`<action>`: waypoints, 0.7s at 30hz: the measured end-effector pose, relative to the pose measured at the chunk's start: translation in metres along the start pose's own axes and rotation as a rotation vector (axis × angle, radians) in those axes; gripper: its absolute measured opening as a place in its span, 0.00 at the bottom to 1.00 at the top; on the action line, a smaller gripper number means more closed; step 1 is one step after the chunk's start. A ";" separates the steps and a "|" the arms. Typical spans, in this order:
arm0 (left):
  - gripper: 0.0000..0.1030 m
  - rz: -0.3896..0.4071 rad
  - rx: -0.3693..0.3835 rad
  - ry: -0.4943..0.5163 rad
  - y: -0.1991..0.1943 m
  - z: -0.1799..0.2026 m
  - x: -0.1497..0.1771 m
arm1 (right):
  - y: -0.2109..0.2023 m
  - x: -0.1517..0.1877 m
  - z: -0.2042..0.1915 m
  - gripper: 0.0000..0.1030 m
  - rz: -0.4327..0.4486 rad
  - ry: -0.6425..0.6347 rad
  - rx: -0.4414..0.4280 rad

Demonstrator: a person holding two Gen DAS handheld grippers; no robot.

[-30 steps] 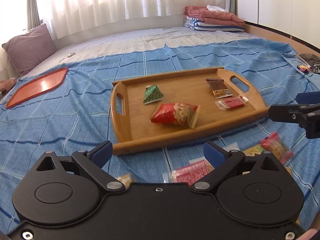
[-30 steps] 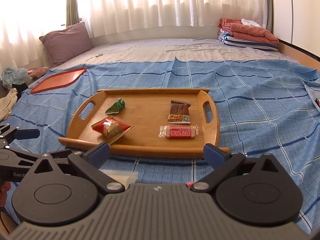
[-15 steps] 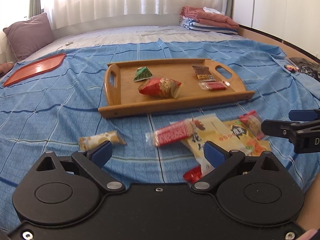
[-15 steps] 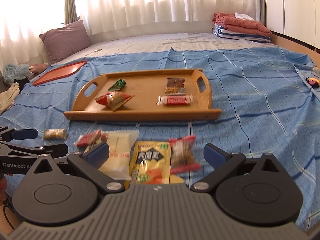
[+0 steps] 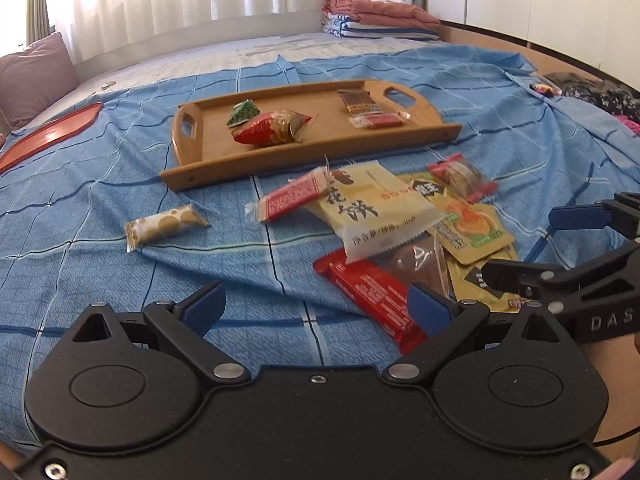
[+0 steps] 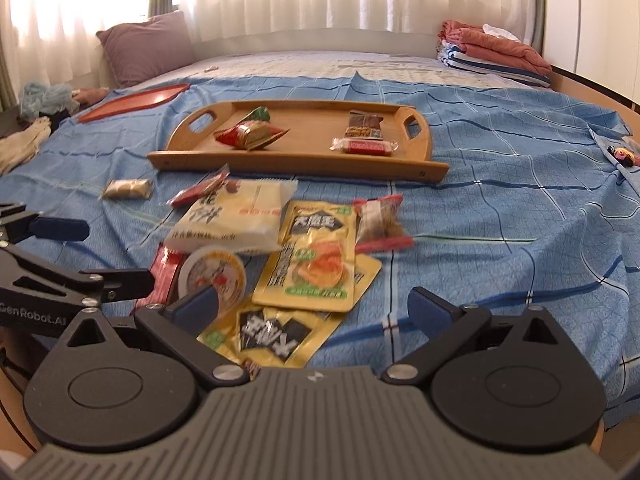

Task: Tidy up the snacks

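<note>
Blue checked bedsheet point(image 5: 100, 264) covers the near part of the bed, and bare cloth lies open left of the loose snacks and, in the right wrist view, right of them point(image 6: 500, 240). Both grippers hover above the sheet just short of the pile. The left gripper point(image 5: 316, 304) has its jaws spread wide with nothing between them; the right gripper point(image 6: 316, 300) is likewise spread and holds nothing.

The snack pile point(image 5: 400, 216) lies on the sheet between the grippers and the tray, close to the tray's near rim but apart from it. On top is a pale cream packet point(image 5: 372, 208) with dark characters; a red bar wrapper point(image 5: 292, 196) leans on its left edge. Under it sit yellow pouches point(image 6: 316, 256), a long red wrapper point(image 5: 372, 296) nearest the left gripper, and a round-lidded cup point(image 6: 212, 272). A small clear packet with red ends point(image 6: 378, 220) rests at the pile's right side. A spotted cream roll point(image 5: 164, 226) lies alone to the left, well apart from the pile.

The wooden tray point(image 5: 200, 136) with cut-out handles sits beyond. In it are a green triangular packet point(image 5: 243, 113) just beside a red triangular packet point(image 5: 276, 128), and near the other handle a brown bar point(image 5: 357, 101) with a red bar point(image 5: 378, 121) in front of it.

An orange tray point(image 6: 136, 102) lies far left, near a purple pillow point(image 6: 148, 46).
</note>
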State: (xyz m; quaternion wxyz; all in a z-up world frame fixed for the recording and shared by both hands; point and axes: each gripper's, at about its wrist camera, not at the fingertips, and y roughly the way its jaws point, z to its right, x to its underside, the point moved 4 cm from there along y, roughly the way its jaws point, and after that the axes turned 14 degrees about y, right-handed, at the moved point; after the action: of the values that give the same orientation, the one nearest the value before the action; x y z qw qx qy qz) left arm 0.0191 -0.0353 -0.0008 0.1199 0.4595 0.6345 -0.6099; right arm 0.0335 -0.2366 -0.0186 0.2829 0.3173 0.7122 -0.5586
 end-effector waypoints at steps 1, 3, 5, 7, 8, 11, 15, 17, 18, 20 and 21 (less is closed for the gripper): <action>0.94 -0.002 0.011 0.000 0.001 0.002 0.000 | -0.001 0.003 -0.001 1.00 -0.002 -0.011 0.002; 0.91 -0.009 0.025 -0.015 0.003 0.003 0.000 | -0.003 0.008 -0.002 1.00 -0.007 -0.032 0.008; 0.89 -0.007 0.046 -0.029 0.005 0.004 -0.001 | -0.004 0.010 -0.001 1.00 -0.007 -0.036 0.012; 0.85 -0.007 0.078 -0.050 0.008 0.005 -0.003 | -0.005 0.011 0.000 1.00 -0.011 -0.031 0.012; 0.81 -0.012 0.095 -0.064 0.009 0.005 -0.004 | -0.005 0.012 0.001 1.00 -0.014 -0.029 0.013; 0.69 -0.023 0.130 -0.097 0.015 0.008 -0.005 | -0.005 0.014 0.003 1.00 -0.019 -0.030 0.018; 0.52 -0.028 0.121 -0.081 0.019 0.011 -0.006 | -0.003 0.015 0.002 1.00 -0.023 -0.037 0.019; 0.50 -0.026 0.112 -0.067 0.018 0.011 -0.005 | -0.002 0.015 0.001 1.00 -0.024 -0.037 0.019; 0.49 -0.027 0.108 -0.064 0.017 0.009 -0.005 | -0.001 0.015 0.001 1.00 -0.025 -0.035 0.017; 0.49 -0.030 0.092 -0.066 0.016 0.005 -0.003 | 0.001 0.015 0.000 1.00 -0.028 -0.028 0.012; 0.49 -0.031 0.080 -0.068 0.016 0.002 -0.002 | 0.003 0.015 -0.001 1.00 -0.030 -0.025 0.010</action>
State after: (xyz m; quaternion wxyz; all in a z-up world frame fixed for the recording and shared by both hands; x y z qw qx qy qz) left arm 0.0307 -0.0402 -0.0105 0.1134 0.4328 0.6121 -0.6520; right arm 0.0258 -0.2335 -0.0315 0.2817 0.3013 0.7104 -0.5703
